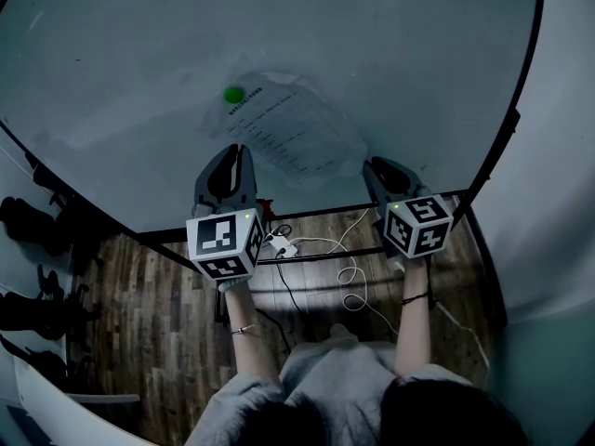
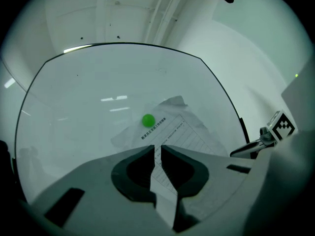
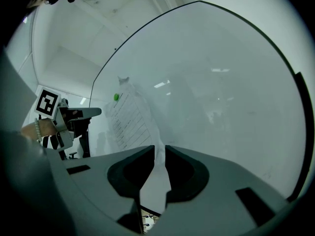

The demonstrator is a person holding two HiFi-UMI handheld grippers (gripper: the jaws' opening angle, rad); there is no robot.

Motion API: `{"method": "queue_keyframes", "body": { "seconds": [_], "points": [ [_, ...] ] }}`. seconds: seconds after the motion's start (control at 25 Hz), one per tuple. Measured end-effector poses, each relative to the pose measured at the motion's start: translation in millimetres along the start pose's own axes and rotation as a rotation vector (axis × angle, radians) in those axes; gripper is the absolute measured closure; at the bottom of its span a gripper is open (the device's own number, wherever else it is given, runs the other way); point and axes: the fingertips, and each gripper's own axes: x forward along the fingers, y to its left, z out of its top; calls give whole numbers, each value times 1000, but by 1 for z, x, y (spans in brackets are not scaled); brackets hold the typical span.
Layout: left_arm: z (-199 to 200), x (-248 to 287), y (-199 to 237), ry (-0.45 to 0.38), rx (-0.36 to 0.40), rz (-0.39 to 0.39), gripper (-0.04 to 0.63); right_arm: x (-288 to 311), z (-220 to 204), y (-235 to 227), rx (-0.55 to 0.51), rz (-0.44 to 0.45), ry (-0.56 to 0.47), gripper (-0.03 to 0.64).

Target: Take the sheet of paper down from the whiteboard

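Glossy whiteboard [image 1: 139,82] above dark wood-plank floor [image 1: 158,305], white wall [image 1: 558,249] beside

From my end I count one whiteboard [image 1: 400,54], one paper [image 1: 296,136] and one green magnet [image 1: 232,94]. There are two grippers, the left gripper [image 1: 234,152] and the right gripper [image 1: 374,166], and two marker cubes, a left cube [image 1: 224,242] and a right cube [image 1: 417,225]. One person [image 1: 344,388] shows. On the one wood floor [image 1: 158,295]: one white cable [image 1: 321,241], one black cable [image 1: 286,291], and dark chairs [image 1: 33,221], perhaps two, too dim to say.
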Motion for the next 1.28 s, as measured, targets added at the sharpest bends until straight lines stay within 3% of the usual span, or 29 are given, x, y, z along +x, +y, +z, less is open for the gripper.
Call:
{"method": "queue_keyframes", "body": {
  "seconds": [0.32, 0.44, 0.68, 1.28],
  "points": [
    [21, 15, 7, -38, 53, -11, 537, 8, -1, -2, 21, 22, -2, 534],
    [31, 26, 8, -41, 98, -15, 495, 12, 0, -2, 26, 28, -6, 525],
    [46, 45, 16, -27, 215, 16, 480, 19, 0, 2, 27, 50, -7, 509],
    [55, 61, 17, -64, 301, 73, 477, 41, 0, 6, -1, 88, 9, 506]
  ]
}}
